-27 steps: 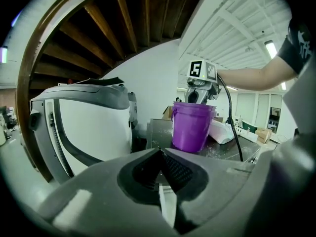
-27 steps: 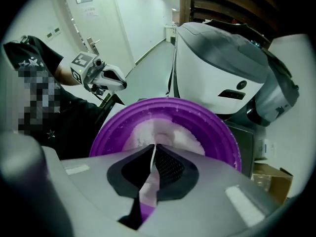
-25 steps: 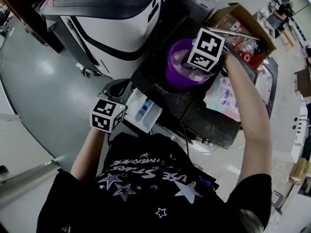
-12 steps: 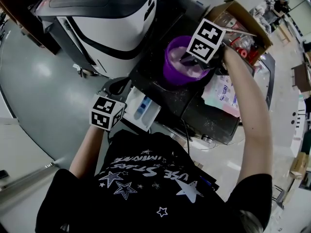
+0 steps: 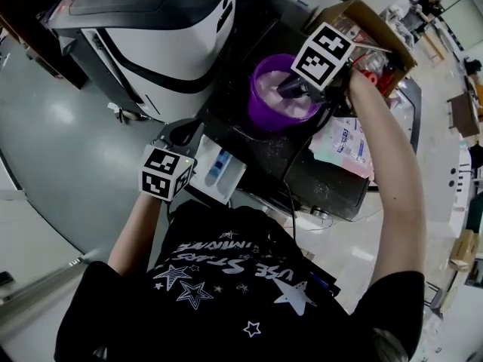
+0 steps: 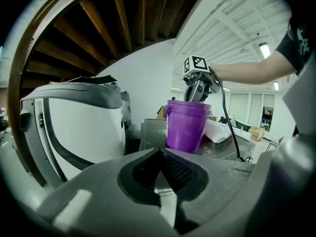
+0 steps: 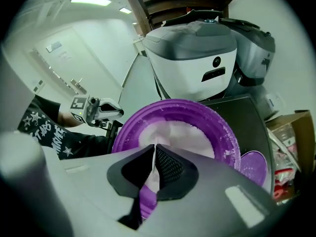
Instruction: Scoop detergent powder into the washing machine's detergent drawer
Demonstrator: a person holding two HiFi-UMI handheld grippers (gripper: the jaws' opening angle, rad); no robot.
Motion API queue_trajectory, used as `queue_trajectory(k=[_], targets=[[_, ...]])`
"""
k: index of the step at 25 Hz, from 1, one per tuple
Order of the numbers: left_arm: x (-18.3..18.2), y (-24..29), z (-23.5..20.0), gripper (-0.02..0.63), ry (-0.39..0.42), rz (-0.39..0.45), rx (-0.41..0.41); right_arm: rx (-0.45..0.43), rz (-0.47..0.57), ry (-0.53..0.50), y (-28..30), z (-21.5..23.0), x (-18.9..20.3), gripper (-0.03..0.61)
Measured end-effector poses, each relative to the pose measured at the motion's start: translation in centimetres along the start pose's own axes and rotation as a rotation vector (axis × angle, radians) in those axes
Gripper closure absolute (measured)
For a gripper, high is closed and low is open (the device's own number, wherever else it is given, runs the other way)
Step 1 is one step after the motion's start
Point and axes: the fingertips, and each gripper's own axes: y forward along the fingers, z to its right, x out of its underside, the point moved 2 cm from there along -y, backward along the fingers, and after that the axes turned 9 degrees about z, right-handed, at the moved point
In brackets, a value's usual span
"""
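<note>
R gripper [image 7: 154, 147] pinching thin scoop [image 7: 146, 192] over powder [image 7: 182, 132] in purple bucket [image 5: 260, 113], L gripper [image 6: 159, 153] idling shut, empty; dig shallow, level load, drawer [image 5: 230, 179] sitting 7 o'clock.

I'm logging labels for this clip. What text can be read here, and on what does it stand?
"USE STARS": on the black T-shirt, head view; the line above it is unclear.
Printed bag: print too small to read.
Washing machine: no readable label.
</note>
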Motion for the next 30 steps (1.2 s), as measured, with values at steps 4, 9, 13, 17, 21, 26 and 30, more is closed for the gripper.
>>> queue_trajectory(k=[4, 9, 13, 17, 21, 26, 30], targets=[[0.0, 0.1, -0.1, 0.614, 0.001, 0.001, 0.003, -0.015, 0.077, 0.072, -1.1, 0.1, -0.1, 0.543], [-0.1, 0.3, 0.0, 0.614, 0.006, -0.001, 0.015, -0.016, 0.210, 0.161, -2.5, 0.3, -0.4, 0.541], [0.0, 0.4, 0.1, 0.614, 0.013, -0.008, 0.028, 0.010, 0.314, 0.219, -3.5, 0.4, 0.3, 0.541], [0.0, 0.5, 0.0, 0.614, 0.011, -0.014, 0.033, 0.031, 0.429, 0.305, -4.7, 0.6, 0.8, 0.543], [0.0, 0.4, 0.0, 0.614, 0.008, -0.018, 0.038, 0.055, 0.534, 0.388, -5.5, 0.6, 1.4, 0.541], [0.1, 0.4, 0.1, 0.614, 0.009, -0.029, 0.075, 0.097, 0.670, 0.498, -6.4, 0.5, 2.6, 0.541], [0.4, 0.4, 0.3, 0.614, 0.010, -0.048, 0.114, 0.119, 0.796, 0.592, -7.1, 0.3, 3.2, 0.541]])
